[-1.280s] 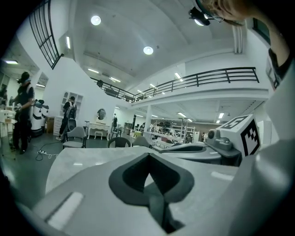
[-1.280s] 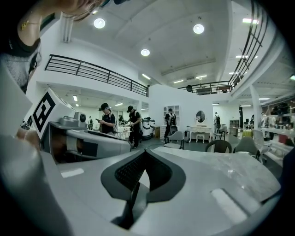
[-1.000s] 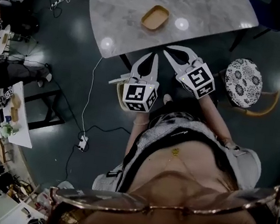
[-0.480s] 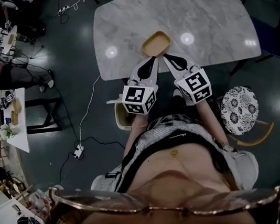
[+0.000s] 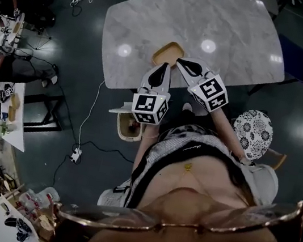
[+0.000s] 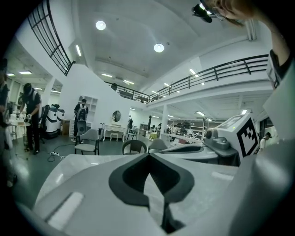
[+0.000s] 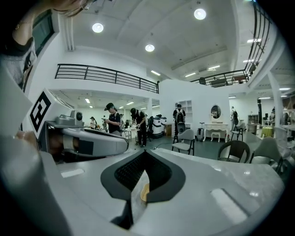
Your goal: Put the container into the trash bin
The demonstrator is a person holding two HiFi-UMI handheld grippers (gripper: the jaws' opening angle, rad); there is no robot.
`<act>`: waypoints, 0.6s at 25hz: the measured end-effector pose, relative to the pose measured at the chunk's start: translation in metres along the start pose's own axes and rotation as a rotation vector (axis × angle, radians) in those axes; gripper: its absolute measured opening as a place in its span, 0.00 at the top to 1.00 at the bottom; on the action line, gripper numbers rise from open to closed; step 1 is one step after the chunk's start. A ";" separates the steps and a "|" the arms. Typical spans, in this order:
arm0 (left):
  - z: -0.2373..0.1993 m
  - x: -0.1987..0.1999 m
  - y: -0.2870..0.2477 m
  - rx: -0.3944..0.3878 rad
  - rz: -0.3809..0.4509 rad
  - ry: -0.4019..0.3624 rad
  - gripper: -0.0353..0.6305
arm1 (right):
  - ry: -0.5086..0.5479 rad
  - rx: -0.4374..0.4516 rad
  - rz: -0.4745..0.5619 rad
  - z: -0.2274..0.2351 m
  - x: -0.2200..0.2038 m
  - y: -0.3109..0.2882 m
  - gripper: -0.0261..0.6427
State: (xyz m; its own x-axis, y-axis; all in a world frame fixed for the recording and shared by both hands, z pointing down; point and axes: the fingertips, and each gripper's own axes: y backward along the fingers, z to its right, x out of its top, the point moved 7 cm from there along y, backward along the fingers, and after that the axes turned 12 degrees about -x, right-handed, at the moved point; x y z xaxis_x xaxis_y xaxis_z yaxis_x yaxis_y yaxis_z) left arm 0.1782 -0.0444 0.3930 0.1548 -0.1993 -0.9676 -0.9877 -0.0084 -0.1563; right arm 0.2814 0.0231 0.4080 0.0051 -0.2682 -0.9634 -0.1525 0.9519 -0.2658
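A shallow tan container (image 5: 168, 52) lies on the marble table (image 5: 230, 27) near its front edge. My left gripper (image 5: 166, 66) is shut and empty, with its tips just short of the container's near side. My right gripper (image 5: 179, 62) is also shut and empty, its tips beside the container's right corner. In the right gripper view the shut jaws (image 7: 144, 153) leave a thin slit, and a sliver of the container (image 7: 144, 192) shows through it. The left gripper view shows its own shut jaws (image 6: 148, 154) over the tabletop. A small white bin (image 5: 128, 125) stands on the floor under the left gripper.
A stool with a patterned seat (image 5: 253, 134) stands at my right. A cable runs to a power strip (image 5: 76, 154) on the dark floor at left. Work tables and people (image 5: 11, 68) fill the far left. Chairs (image 7: 186, 139) stand beyond the table.
Both grippers have moved forward over the table's front edge and now sit close to the container. The white bin has come into view below the left gripper.
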 end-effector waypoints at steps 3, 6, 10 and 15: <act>-0.004 -0.007 0.000 0.016 -0.011 0.011 0.94 | 0.000 0.011 -0.008 0.000 -0.005 -0.006 0.93; -0.014 -0.008 0.001 0.029 -0.009 0.011 0.94 | 0.005 0.018 -0.015 -0.001 -0.007 -0.016 0.93; -0.032 -0.010 0.002 0.036 -0.021 0.018 0.94 | -0.002 -0.007 -0.041 0.001 -0.011 -0.029 0.93; -0.058 -0.007 -0.001 0.002 -0.044 0.018 0.94 | -0.016 -0.060 -0.049 0.004 -0.006 -0.046 0.92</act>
State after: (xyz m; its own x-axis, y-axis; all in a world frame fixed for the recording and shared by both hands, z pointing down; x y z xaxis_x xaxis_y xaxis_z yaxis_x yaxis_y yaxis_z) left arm 0.1768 -0.0996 0.4114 0.1973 -0.2166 -0.9561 -0.9799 -0.0157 -0.1987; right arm 0.2920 -0.0184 0.4257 0.0299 -0.3117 -0.9497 -0.2107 0.9268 -0.3109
